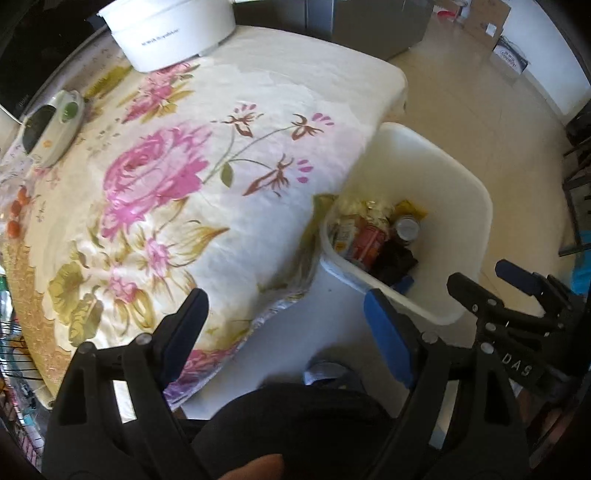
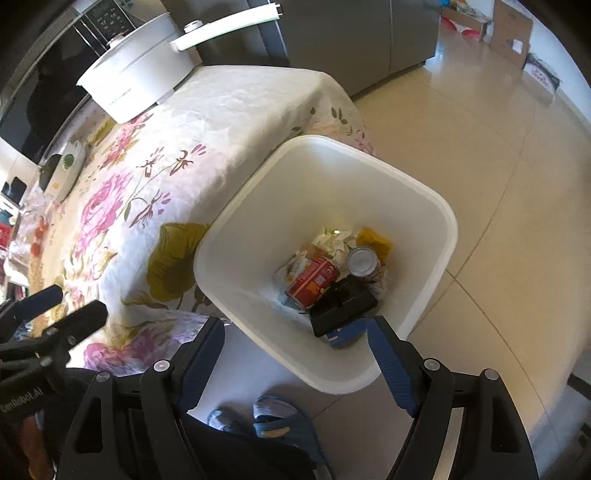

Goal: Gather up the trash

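A white trash bin (image 2: 439, 236) stands on the floor beside the table's corner; it also shows in the left wrist view (image 1: 476, 206). Inside lie a red can (image 2: 314, 282), a silver can (image 2: 362, 261), a black box (image 2: 343, 304), a blue piece (image 2: 345, 332), a yellow wrapper (image 2: 376, 240) and crumpled white paper (image 2: 338, 240). My right gripper (image 2: 295, 332) is open and empty, just above the bin's near rim. My left gripper (image 1: 284, 314) is open and empty over the table's near edge. The right gripper also shows in the left wrist view (image 1: 491, 280).
The table wears a floral cloth (image 1: 229, 155). A white cooker (image 1: 166, 33) stands at its far end, a white and green device (image 1: 55, 125) at the left, small orange fruits (image 1: 16, 218) at the left edge. Grey cabinets (image 2: 351, 37) and cardboard boxes (image 2: 509, 33) stand beyond on tiled floor.
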{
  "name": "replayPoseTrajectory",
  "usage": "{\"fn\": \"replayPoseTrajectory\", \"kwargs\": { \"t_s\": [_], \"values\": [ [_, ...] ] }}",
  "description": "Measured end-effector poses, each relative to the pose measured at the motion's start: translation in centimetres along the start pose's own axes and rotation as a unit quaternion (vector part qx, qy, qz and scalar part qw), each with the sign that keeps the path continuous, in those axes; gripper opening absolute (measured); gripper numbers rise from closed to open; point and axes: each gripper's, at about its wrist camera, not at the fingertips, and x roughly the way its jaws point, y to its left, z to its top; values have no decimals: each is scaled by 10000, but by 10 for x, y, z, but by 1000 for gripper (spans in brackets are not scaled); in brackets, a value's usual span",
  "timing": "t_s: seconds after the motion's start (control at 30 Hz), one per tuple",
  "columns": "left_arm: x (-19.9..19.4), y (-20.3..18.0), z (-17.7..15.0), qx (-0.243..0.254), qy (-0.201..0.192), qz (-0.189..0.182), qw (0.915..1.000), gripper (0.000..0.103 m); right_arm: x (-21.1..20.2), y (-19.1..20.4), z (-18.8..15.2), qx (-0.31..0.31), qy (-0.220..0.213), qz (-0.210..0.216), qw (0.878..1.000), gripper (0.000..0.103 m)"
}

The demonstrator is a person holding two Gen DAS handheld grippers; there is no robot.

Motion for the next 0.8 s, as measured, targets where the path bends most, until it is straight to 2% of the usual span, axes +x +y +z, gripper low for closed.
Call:
{"fn": "replayPoseTrajectory", "kwargs": {
  "t_s": [0.17, 0.53, 0.8],
  "values": [
    [-1, 0, 3, -116, -60, 78, 9999, 86, -11, -4, -2, 121, -167, -157, 9997, 82],
    [-2, 8, 3, -329, -189, 147, 9992, 86, -8, 0, 0, 101, -108, -186, 9997, 83],
    [-1, 5, 3, -223, -191, 163, 9994, 86, -9, 1, 0, 108, -122, -170, 9997, 83]
  ]
}}
